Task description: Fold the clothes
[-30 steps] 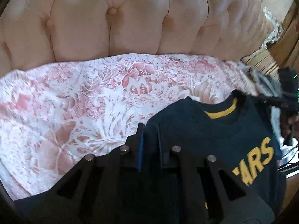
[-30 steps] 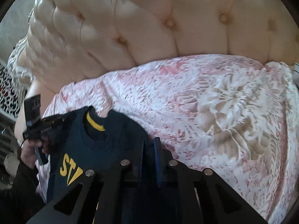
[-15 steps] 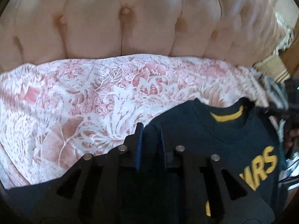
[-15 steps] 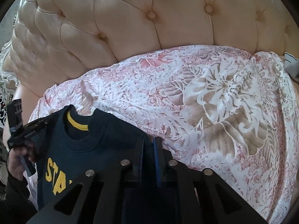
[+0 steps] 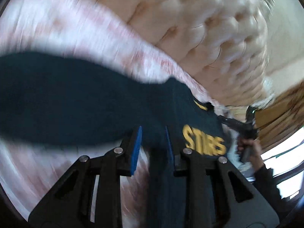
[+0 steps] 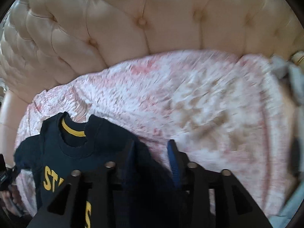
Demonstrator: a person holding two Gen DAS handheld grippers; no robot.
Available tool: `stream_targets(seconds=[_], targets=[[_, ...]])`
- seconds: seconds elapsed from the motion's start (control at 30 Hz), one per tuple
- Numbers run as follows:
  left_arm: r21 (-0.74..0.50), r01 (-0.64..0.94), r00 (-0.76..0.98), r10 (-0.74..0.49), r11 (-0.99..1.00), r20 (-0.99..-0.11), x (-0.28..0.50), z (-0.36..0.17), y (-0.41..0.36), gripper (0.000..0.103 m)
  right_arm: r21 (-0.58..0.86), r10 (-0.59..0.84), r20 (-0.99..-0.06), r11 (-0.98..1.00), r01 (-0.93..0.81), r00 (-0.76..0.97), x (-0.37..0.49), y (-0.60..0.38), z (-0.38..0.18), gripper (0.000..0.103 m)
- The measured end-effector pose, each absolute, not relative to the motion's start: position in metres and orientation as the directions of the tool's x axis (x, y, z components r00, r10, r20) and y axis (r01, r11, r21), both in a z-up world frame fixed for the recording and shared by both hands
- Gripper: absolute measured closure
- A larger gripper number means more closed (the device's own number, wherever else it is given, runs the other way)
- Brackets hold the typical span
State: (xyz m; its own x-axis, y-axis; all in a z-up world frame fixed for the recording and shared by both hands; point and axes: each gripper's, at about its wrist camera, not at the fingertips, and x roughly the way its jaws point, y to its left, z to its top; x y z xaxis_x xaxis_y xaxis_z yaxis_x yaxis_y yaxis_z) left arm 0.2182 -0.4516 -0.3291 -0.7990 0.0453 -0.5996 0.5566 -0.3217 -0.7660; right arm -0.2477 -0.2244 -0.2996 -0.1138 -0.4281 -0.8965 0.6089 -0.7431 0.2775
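A navy sweatshirt (image 5: 76,98) with yellow letters (image 5: 205,142) and a yellow collar band (image 6: 72,131) lies spread over the floral bedspread (image 6: 209,104). My left gripper (image 5: 153,138) is open. A strip of navy cloth runs between its blue pads, close to the right one, and bedspread shows beside the left pad. My right gripper (image 6: 152,150) is open wide over the sweatshirt's (image 6: 57,152) shoulder, with cloth lying loose in the gap. The left wrist view is strongly blurred. In it a hand (image 5: 248,148) holds the right gripper past the lettering.
A tufted cream headboard (image 6: 152,19) rises behind the bed and also fills the upper right of the left wrist view (image 5: 209,38). Grey cloth (image 6: 288,76) sits at the bed's right edge. Wooden furniture (image 5: 281,117) stands beyond the bed.
Both grippers, shut on the sweatshirt's shoulders before, have opened. The left one has swung sharply, blurring its view. A sleeve now stretches out to the left.
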Motion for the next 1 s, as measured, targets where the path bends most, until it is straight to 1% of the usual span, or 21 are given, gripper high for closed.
stream_targets(seconds=[0.07, 0.1, 0.13, 0.27, 0.3, 0.33, 0.4, 0.47, 0.5, 0.6, 0.7, 0.8, 0.87, 0.93, 1.0], targets=[[-0.815, 0.519, -0.827, 0.092, -0.255, -0.555, 0.218, -0.339, -0.450, 0.074, 0.286, -0.447, -0.887, -0.725, 0.627, -0.113, -0.223, -0.219, -0.289, 0.057], [-0.829, 0.507, -0.834, 0.108, -0.235, -0.541, 0.217, -0.342, -0.449, 0.071, 0.290, -0.457, -0.883, -0.716, 0.635, -0.112, -0.211, -0.216, -0.284, 0.055], [-0.826, 0.511, -0.829, 0.116, -0.238, -0.547, 0.213, -0.343, -0.448, 0.063, 0.293, -0.466, -0.878, -0.706, 0.644, -0.111, -0.199, -0.214, -0.279, 0.055], [-0.793, 0.536, -0.791, 0.156, -0.289, -0.592, 0.187, -0.339, -0.440, 0.056, 0.307, -0.503, -0.858, -0.668, 0.678, -0.107, -0.150, -0.203, -0.259, 0.055], [-0.777, 0.549, -0.775, 0.161, -0.309, -0.612, 0.180, -0.338, -0.437, 0.054, 0.310, -0.512, -0.853, -0.658, 0.686, -0.105, -0.137, -0.200, -0.254, 0.055], [-0.744, 0.581, -0.744, 0.155, -0.330, -0.650, 0.174, -0.338, -0.433, 0.052, 0.313, -0.521, -0.847, -0.648, 0.694, -0.104, -0.125, -0.197, -0.249, 0.055], [-0.702, 0.625, -0.702, 0.147, -0.342, -0.697, 0.168, -0.342, -0.429, 0.050, 0.437, -0.568, -0.821, -0.692, 0.575, -0.060, -0.137, -0.185, -0.267, 0.055], [-0.715, 0.615, -0.712, 0.157, -0.332, -0.685, 0.167, -0.342, -0.430, 0.049, 0.529, -0.612, -0.788, -0.724, 0.443, -0.059, -0.152, -0.166, -0.281, 0.055], [-0.730, 0.601, -0.724, 0.165, -0.325, -0.669, 0.167, -0.342, -0.431, 0.046, 0.565, -0.633, -0.770, -0.731, 0.383, -0.072, -0.159, -0.154, -0.284, 0.055], [-0.730, 0.600, -0.721, 0.175, -0.327, -0.670, 0.162, -0.346, -0.433, 0.045, 0.609, -0.660, -0.743, -0.735, 0.298, -0.108, -0.172, -0.133, -0.286, 0.055], [-0.713, 0.611, -0.705, 0.174, -0.344, -0.687, 0.158, -0.347, -0.432, 0.045, 0.608, -0.663, -0.744, -0.724, 0.326, -0.086, -0.178, -0.138, -0.283, 0.055], [-0.729, 0.605, -0.717, 0.181, -0.320, -0.674, 0.163, -0.346, -0.432, 0.045, 0.621, -0.676, -0.736, -0.694, 0.364, -0.033, -0.177, -0.162, -0.287, 0.055], [-0.749, 0.590, -0.733, 0.189, -0.300, -0.653, 0.167, -0.348, -0.434, 0.045, 0.599, -0.651, -0.759, -0.702, 0.386, -0.005, -0.175, -0.170, -0.294, 0.055], [-0.741, 0.595, -0.726, 0.188, -0.311, -0.662, 0.165, -0.347, -0.433, 0.045, 0.530, -0.584, -0.812, -0.744, 0.407, -0.009, -0.175, -0.177, -0.305, 0.055], [-0.724, 0.606, -0.711, 0.184, -0.329, -0.679, 0.162, -0.346, -0.430, 0.045, 0.482, -0.543, -0.839, -0.764, 0.428, -0.024, -0.173, -0.176, -0.312, 0.064]])
